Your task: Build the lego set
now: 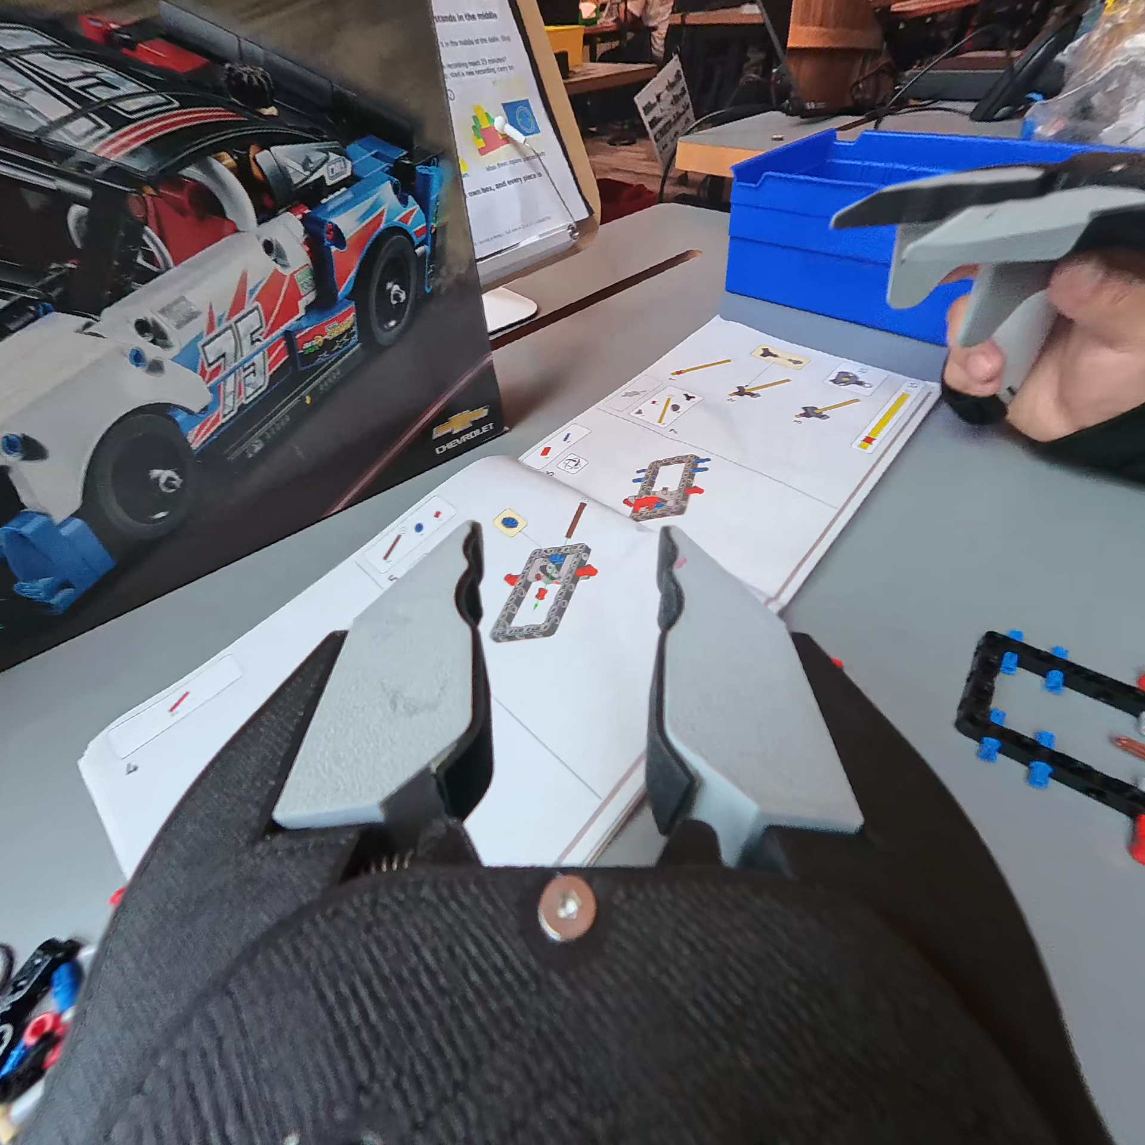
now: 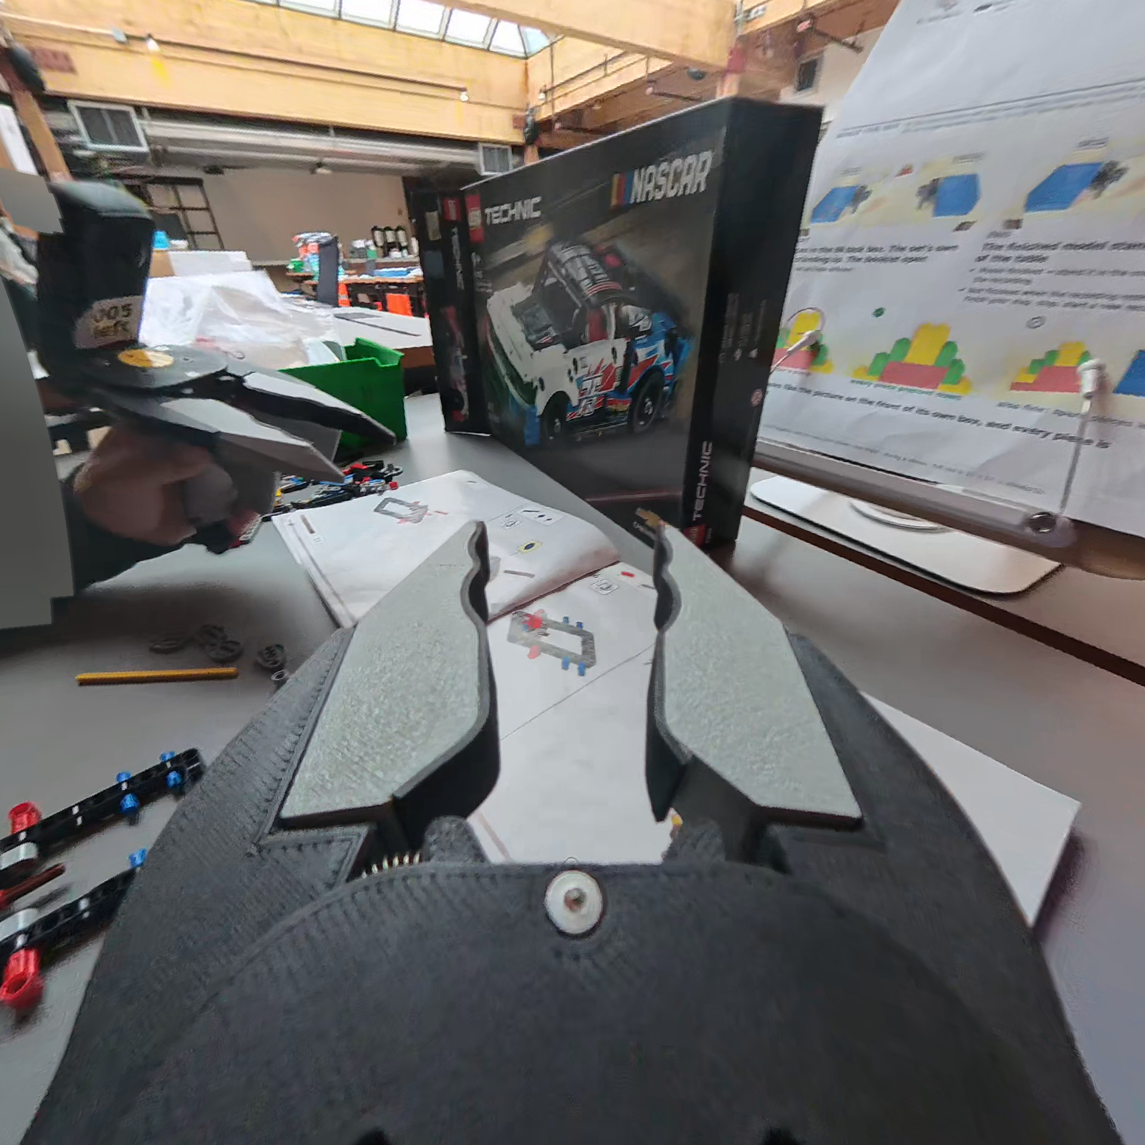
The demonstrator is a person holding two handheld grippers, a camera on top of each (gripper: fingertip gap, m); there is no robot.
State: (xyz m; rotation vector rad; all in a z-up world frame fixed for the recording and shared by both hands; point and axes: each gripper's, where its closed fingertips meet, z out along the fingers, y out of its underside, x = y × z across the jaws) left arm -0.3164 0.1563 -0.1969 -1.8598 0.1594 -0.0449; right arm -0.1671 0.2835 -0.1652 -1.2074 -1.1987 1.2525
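My left gripper (image 1: pixel 570 545) is open and empty, held above the open instruction booklet (image 1: pixel 712 446). My right gripper (image 2: pixel 570 545) is open and empty too, above the same booklet (image 2: pixel 421 539). A black rectangular frame (image 1: pixel 1053 725) with blue pins and red pins lies on the grey table to the right of the left gripper. It also shows at the lower left of the right wrist view (image 2: pixel 93 805). The right gripper, held in a hand, shows at the upper right of the left wrist view (image 1: pixel 880 214). The left gripper shows at the left of the right wrist view (image 2: pixel 353 452).
The set's box (image 1: pixel 217 279) stands upright behind the booklet. A blue bin (image 1: pixel 805 204) sits at the back right. A sheet on a stand (image 2: pixel 960 279) stands beside the box. A yellow axle (image 2: pixel 155 675), black connectors (image 2: pixel 210 641), loose parts (image 1: pixel 37 1004) and a green bin (image 2: pixel 365 384) are around.
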